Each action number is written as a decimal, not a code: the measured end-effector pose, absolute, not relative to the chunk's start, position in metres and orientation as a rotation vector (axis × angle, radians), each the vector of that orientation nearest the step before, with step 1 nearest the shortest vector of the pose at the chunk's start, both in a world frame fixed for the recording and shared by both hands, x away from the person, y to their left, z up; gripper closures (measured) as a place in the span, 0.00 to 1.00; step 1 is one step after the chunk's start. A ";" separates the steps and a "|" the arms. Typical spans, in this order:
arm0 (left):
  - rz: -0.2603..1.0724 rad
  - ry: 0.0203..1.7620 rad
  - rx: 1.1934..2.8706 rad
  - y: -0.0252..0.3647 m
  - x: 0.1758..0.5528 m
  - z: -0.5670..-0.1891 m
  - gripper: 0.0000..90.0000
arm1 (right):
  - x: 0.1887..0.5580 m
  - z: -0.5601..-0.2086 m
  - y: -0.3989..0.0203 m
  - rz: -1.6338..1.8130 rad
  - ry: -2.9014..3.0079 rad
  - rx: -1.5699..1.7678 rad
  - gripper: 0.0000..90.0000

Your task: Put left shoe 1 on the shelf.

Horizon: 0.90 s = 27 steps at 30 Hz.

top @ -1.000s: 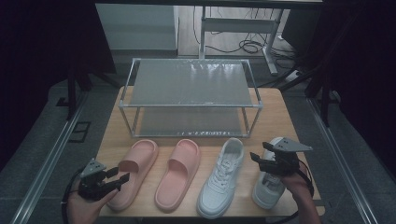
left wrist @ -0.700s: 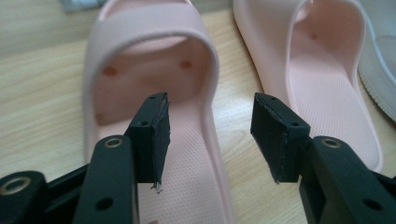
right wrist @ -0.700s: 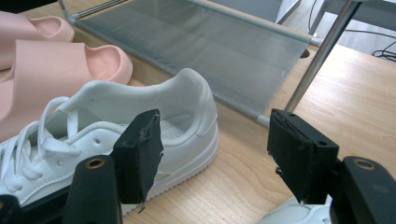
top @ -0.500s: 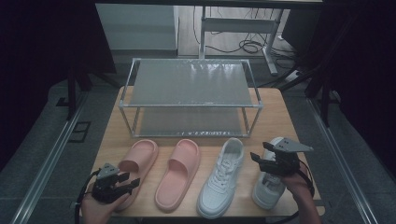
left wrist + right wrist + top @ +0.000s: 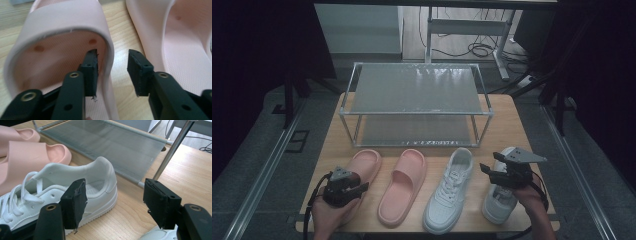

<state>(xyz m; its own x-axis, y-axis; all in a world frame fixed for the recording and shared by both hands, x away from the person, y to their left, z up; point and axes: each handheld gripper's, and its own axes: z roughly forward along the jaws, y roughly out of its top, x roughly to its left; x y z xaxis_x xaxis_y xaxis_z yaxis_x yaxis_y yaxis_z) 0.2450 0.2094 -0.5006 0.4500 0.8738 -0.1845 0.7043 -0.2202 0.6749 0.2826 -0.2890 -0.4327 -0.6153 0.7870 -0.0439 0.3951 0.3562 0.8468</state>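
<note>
Straddling the side wall of the left pink slipper (image 5: 62,37), the left tongs (image 5: 112,67) have one jaw inside the slipper under its strap and the other outside over bare wood; the jaws have just been closing, with a gap left on the outer side. That slipper lies at the near left of the wooden surface (image 5: 507,130), beside the right pink slipper (image 5: 404,182). Right tongs (image 5: 115,202) hang open above the right white sneaker (image 5: 499,200), gripping nothing, near the left white sneaker (image 5: 75,187). A two-tier metal rack (image 5: 417,90) stands behind.
</note>
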 end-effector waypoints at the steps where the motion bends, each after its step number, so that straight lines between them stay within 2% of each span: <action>1: 0.304 1.314 1.996 0.208 0.247 -0.501 0.75 | 0.282 -0.433 -0.289 1.179 2.180 1.023 0.39; 7: 0.345 1.341 2.010 0.205 0.253 -0.504 0.89 | 0.283 -0.433 -0.289 1.180 2.181 1.019 0.39; 14: 0.428 1.348 1.987 0.203 0.250 -0.502 0.95 | 0.282 -0.432 -0.289 1.183 2.181 1.017 0.39; 27: 0.458 1.326 1.935 0.212 0.250 -0.482 0.95 | 0.281 -0.430 -0.290 1.196 2.167 0.998 0.39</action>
